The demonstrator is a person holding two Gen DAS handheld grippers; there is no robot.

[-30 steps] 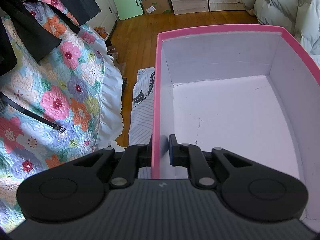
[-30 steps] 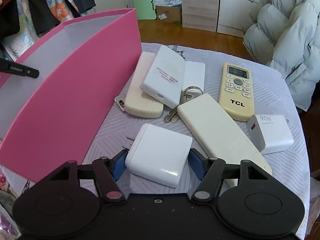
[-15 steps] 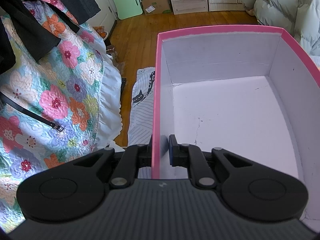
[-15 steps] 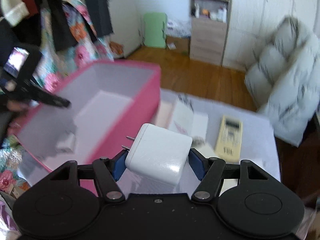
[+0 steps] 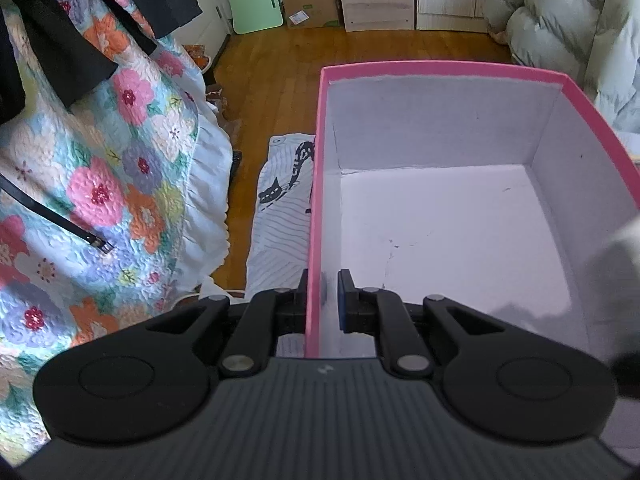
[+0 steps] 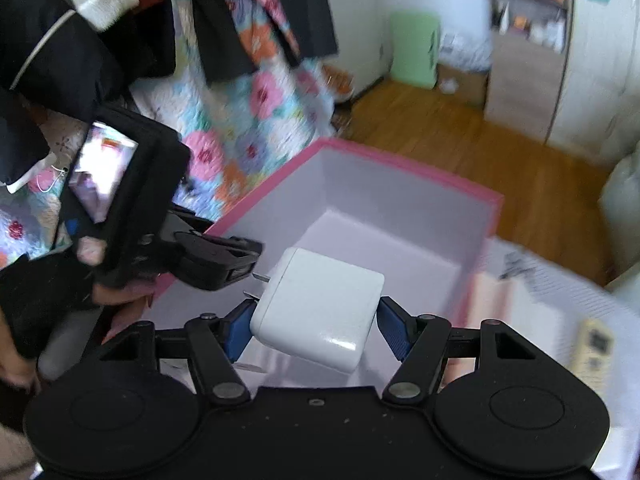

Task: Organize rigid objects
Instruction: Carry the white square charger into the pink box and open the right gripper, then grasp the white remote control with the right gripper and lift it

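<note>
Right hand-held gripper [image 6: 316, 326]: fingers spread wide, blue pads [image 6: 237, 332] pressed against both sides of white charger [image 6: 320, 312]. Charger clamped, lifted, prongs pointing left, hanging over the open pink box [image 6: 404, 216]. White interior of box beneath it.

Left hand-held gripper [image 5: 323, 296]: fingers nearly together, pinching the near left wall of pink box [image 5: 314, 208], one finger outside, one blue-padded finger inside. Seen also from right wrist view [image 6: 224, 260], at box's left rim, held by a hand.

Box floor bare in left wrist view; blurred pale shape at its right edge, identity unclear.

Blurred yellowish remote [image 6: 594, 346] lying on bench [image 6: 560, 300] to the right of box. Floral quilt [image 5: 100, 184] left of box.
</note>
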